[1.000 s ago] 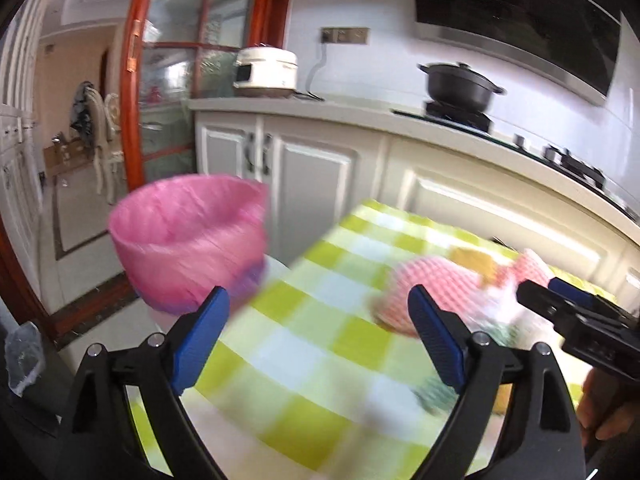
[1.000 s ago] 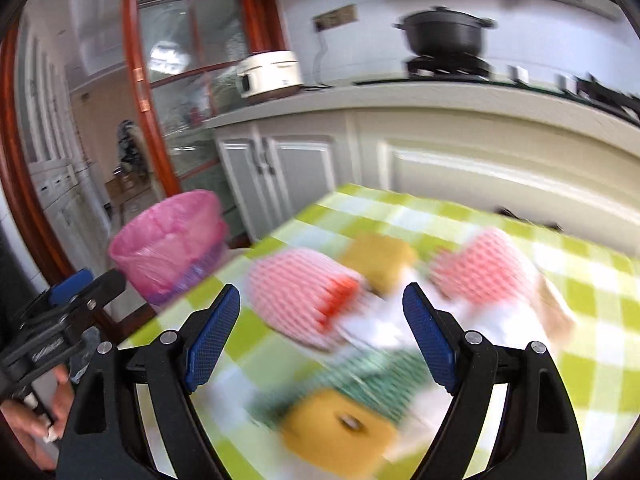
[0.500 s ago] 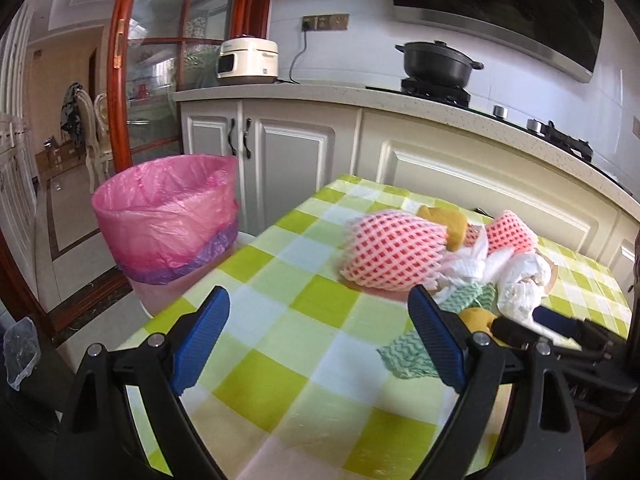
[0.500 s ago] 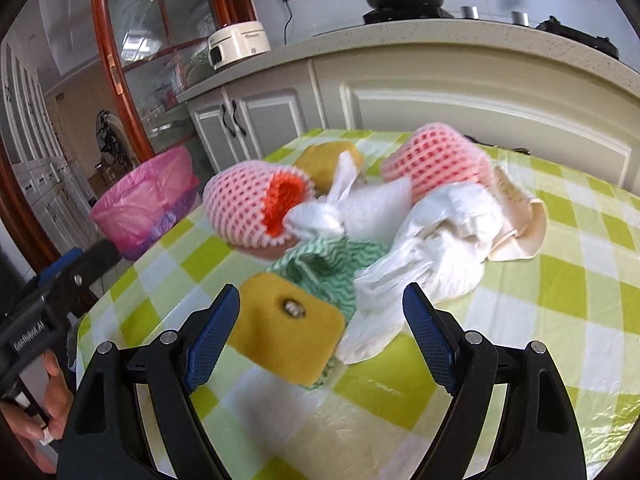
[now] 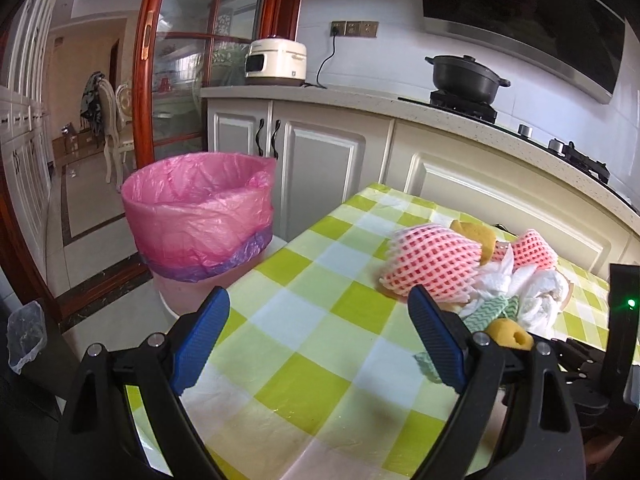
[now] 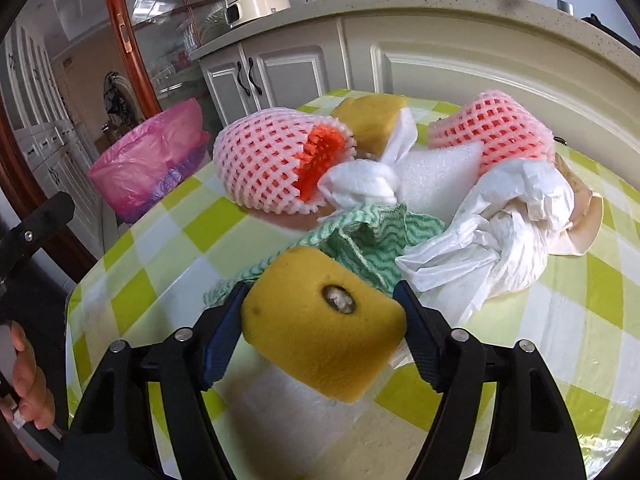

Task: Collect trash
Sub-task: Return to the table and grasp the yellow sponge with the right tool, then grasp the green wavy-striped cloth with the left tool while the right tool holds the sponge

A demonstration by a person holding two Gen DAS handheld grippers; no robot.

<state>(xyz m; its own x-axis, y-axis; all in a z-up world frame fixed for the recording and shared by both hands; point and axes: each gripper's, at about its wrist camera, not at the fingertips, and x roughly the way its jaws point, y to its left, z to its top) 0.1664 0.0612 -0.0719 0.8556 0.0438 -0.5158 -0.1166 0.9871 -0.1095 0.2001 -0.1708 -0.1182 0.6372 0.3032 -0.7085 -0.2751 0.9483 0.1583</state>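
With the right gripper just closing, its pads flanking the near sponge, we should squeeze firmly before lifting toward the left bin, left gripper staying spread.

This is looking like a home kitchen: a black pot is sitting on a stove under a dark range hood, and a rice cooker is standing plugged in on the stone countertop above cream cabinets. Beyond a glass door, dining chairs are showing in another room.
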